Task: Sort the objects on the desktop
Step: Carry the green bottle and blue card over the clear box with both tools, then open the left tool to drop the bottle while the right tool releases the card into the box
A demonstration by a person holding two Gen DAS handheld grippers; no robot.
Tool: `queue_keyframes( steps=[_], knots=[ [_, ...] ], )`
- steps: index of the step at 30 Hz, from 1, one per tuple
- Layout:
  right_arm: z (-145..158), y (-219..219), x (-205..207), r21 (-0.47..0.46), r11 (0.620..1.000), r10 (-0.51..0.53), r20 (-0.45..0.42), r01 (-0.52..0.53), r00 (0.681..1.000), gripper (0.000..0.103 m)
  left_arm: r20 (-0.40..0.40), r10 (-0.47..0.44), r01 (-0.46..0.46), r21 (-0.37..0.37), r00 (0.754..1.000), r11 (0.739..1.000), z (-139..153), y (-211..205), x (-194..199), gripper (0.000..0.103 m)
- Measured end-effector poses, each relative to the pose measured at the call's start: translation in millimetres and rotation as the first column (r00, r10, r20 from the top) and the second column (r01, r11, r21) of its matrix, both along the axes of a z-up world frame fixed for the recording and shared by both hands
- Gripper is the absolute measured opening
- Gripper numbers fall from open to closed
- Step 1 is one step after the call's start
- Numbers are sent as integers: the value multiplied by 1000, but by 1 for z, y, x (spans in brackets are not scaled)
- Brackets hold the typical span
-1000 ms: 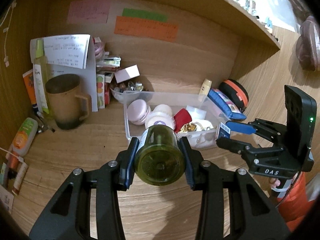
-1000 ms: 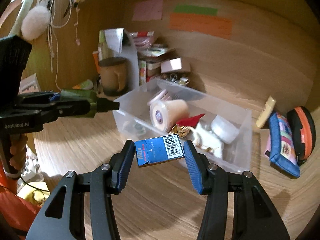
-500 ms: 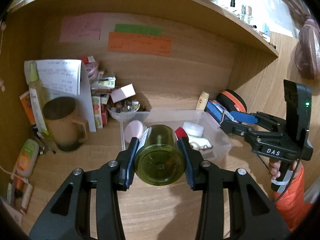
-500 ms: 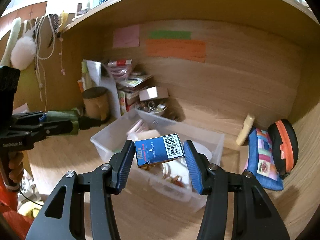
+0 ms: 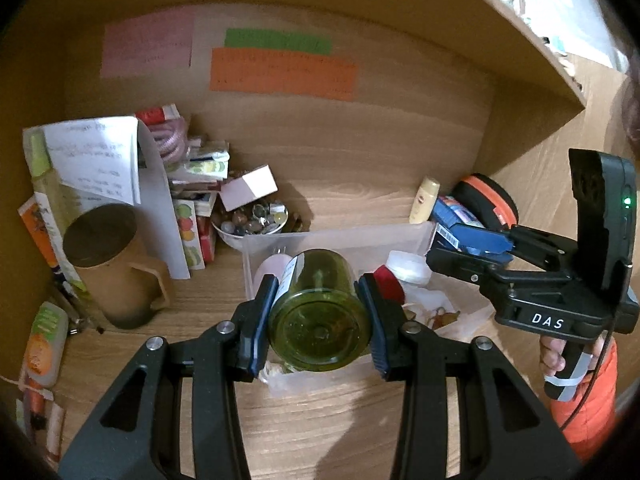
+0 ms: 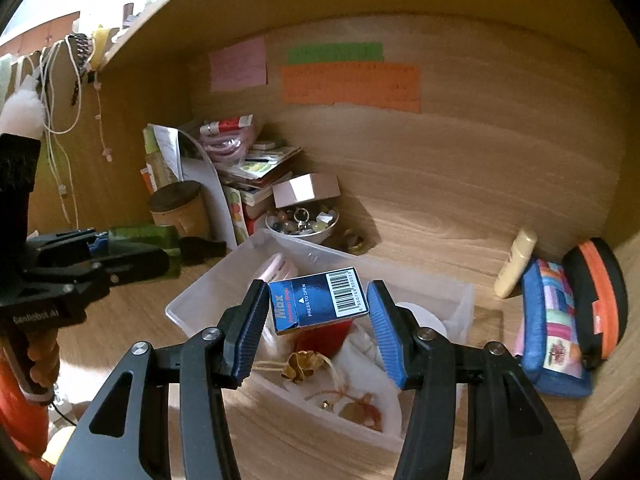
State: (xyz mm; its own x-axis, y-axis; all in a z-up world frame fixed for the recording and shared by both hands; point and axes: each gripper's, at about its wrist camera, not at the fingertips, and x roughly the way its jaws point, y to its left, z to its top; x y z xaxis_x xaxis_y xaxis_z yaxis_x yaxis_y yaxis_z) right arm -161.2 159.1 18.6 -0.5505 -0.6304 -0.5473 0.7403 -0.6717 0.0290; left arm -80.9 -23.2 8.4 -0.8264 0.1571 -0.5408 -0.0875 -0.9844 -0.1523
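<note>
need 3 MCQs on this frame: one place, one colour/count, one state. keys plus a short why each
1. Where is the blue staple box?
A. on the desk
B. in the right gripper, above the clear bin
C. inside the brown mug

2. How many paper notes are on the back wall?
A. one
B. three
C. five

3. What is the left gripper doing?
A. open, empty
B. shut on the green jar
C. resting in the bin

Key: 1 B, both pads flank the box over the bin. 2 B, pink, green and orange. 3 B, pads press the jar's sides.

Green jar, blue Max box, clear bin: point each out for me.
green jar (image 5: 320, 322), left wrist view, on its round glass base.
blue Max box (image 6: 318, 302), right wrist view, on its printed face.
clear bin (image 6: 200, 294), right wrist view, on its left rim.
</note>
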Motion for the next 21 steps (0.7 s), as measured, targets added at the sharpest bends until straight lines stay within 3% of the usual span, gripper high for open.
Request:
queue_keyframes(
  steps=[12, 21],
  knots=[
    [-38, -22, -31, 46, 999, -5, 112, 0, 994, 48, 103, 21, -22, 9, 994, 1000, -36, -5, -41, 40],
    [-55, -28, -40, 84, 996, -8, 146, -5, 989, 48, 131, 8, -5, -27, 991, 1000, -48, 5, -57, 40]
  ],
)
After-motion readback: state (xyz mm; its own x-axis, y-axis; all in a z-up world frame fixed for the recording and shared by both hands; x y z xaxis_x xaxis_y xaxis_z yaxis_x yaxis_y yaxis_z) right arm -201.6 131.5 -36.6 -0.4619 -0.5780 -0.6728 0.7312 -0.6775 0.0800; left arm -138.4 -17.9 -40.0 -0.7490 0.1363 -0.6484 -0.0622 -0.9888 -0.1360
